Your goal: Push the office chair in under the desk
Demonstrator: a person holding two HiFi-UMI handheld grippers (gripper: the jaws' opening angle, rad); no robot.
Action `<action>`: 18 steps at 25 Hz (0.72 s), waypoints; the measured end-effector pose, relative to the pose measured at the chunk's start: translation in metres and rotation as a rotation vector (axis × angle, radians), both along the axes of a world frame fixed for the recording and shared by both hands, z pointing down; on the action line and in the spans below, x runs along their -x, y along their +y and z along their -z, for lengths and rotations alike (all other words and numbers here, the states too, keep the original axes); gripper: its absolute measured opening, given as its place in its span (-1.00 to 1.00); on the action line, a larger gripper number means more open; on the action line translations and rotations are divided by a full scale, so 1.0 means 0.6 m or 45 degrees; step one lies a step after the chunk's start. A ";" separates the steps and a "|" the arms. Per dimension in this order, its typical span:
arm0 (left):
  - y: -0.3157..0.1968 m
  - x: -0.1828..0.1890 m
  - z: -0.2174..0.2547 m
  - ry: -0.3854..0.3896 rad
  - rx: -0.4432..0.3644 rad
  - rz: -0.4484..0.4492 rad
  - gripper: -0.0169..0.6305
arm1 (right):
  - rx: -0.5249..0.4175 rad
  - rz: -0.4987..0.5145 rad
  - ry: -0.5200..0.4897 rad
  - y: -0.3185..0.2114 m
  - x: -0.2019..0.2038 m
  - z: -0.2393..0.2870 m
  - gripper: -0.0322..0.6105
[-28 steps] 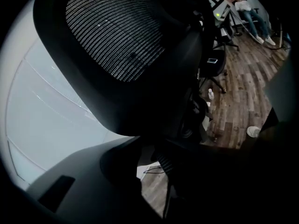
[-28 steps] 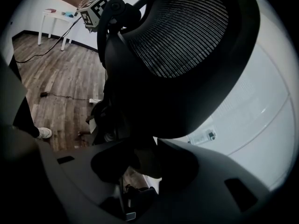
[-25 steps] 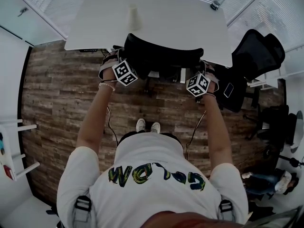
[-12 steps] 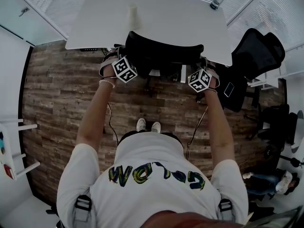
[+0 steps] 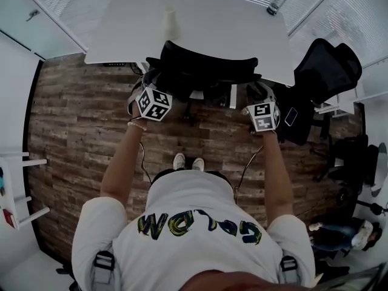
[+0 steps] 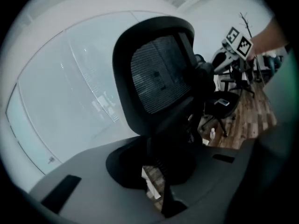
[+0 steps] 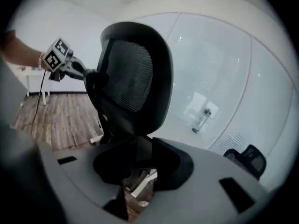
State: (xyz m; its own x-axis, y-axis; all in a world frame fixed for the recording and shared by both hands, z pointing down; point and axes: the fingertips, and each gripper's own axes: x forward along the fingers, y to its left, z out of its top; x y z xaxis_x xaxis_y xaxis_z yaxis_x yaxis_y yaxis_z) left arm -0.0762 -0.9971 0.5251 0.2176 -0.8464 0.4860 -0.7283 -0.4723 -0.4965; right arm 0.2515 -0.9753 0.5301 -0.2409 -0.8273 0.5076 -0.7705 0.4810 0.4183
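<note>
Now, office chair (image 5: 206, 71) under desk (image 5: 121, 35), left claw (image 6: 152, 188) spread, right claw (image 7: 138, 185) spread, both empty.

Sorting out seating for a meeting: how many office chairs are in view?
2. One office chair sits against the white desk, straight ahead. A second chair stands by the desk's right end. Dark clutter at far right may hide more.

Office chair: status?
Both open, empty, clear of it: left tongs, right tongs. Backrest of office chair at desk edge. Nothing seen blocking.
</note>
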 end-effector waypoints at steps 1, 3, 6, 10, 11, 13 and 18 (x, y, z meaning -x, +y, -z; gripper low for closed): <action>0.011 -0.007 0.013 0.068 -0.002 0.003 -0.82 | -0.006 -0.006 -0.080 0.010 0.005 0.011 -0.56; 0.034 -0.024 0.041 0.210 -0.005 0.005 -0.84 | -0.026 -0.012 -0.216 0.030 0.018 0.039 -0.59; 0.067 -0.049 0.084 0.394 -0.019 -0.001 -0.88 | -0.055 0.003 -0.357 0.062 0.043 0.087 -0.63; 0.103 -0.070 0.136 0.575 -0.037 -0.029 -0.91 | -0.091 0.060 -0.472 0.098 0.087 0.143 -0.67; 0.110 -0.074 0.146 0.606 -0.044 -0.038 -0.91 | -0.099 0.071 -0.498 0.105 0.098 0.155 -0.67; 0.124 -0.080 0.164 0.664 -0.054 -0.050 -0.91 | -0.120 0.088 -0.531 0.119 0.117 0.178 -0.69; 0.163 -0.093 0.207 0.779 -0.078 -0.071 -0.91 | -0.156 0.126 -0.571 0.155 0.150 0.223 -0.72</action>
